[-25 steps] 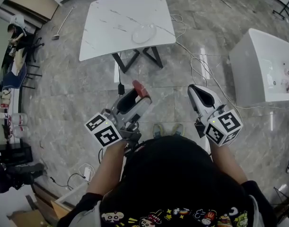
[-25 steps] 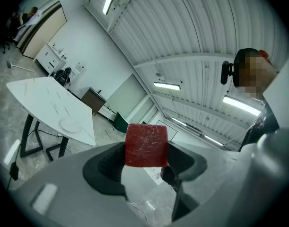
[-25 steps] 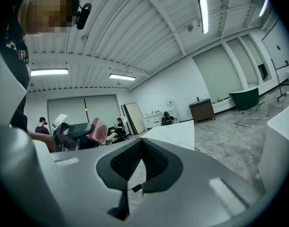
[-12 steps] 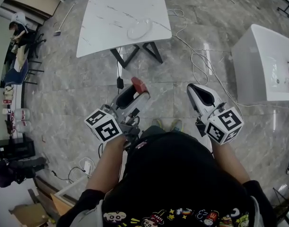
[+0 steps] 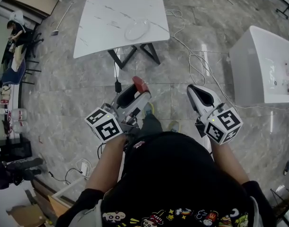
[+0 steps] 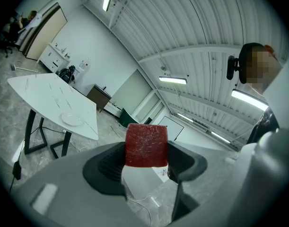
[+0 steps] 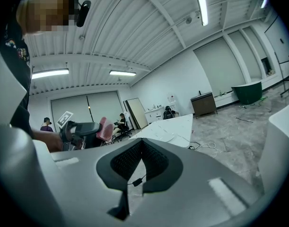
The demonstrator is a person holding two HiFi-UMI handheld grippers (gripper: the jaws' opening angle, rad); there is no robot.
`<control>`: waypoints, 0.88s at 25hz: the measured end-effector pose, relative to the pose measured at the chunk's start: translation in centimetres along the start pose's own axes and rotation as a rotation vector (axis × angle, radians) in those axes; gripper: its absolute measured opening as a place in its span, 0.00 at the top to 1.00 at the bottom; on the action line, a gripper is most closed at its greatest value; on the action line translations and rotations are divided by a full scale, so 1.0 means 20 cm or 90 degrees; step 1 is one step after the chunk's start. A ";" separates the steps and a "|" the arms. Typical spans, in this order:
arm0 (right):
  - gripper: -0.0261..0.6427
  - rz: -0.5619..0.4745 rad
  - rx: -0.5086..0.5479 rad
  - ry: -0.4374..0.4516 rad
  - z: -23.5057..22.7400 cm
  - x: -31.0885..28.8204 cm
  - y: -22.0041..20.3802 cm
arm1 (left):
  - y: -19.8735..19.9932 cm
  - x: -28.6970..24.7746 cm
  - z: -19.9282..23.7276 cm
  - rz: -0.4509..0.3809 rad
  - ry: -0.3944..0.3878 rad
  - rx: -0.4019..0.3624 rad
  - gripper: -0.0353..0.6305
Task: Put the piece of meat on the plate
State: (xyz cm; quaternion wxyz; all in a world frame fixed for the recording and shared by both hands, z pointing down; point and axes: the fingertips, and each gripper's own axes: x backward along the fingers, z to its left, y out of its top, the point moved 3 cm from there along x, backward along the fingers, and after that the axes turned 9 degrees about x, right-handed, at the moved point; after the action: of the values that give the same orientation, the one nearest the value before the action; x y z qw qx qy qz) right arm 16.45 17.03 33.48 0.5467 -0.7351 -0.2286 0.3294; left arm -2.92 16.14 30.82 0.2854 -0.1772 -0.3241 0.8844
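Meat (image 5: pixel 140 85) held over the floor (image 5: pixel 64 93), plate (image 5: pixel 136 30) far off on the bench (image 5: pixel 101 22).
Head view: the left tongs (image 5: pixel 136 90) grip the red meat at waist height, well apart from the plate on the white bench; the right tongs (image 5: pixel 197 91) hang beside them. Left gripper view: jaws clamped on the meat's two sides. Right gripper view: jaws closed together, nothing between them.

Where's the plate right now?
In the head view the plate sits on the white table near its front edge, well ahead of the left gripper holding the meat.
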 end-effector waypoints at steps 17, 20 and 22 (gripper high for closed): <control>0.93 0.028 -0.011 -0.017 0.10 -0.57 0.09 | 0.38 0.10 0.44 0.033 -0.003 0.017 0.37; 0.93 0.033 -0.013 -0.025 0.12 -0.67 0.11 | 0.45 0.11 0.54 0.036 -0.014 0.023 0.37; 0.93 0.035 -0.013 -0.032 0.13 -0.72 0.12 | 0.49 0.11 0.58 0.039 -0.023 0.026 0.37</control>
State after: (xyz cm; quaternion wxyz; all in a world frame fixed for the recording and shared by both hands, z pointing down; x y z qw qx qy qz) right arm 4.74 7.97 34.14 0.5238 -0.7383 -0.2253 0.3602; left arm -14.16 5.85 32.46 0.2556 -0.1653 -0.3055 0.9022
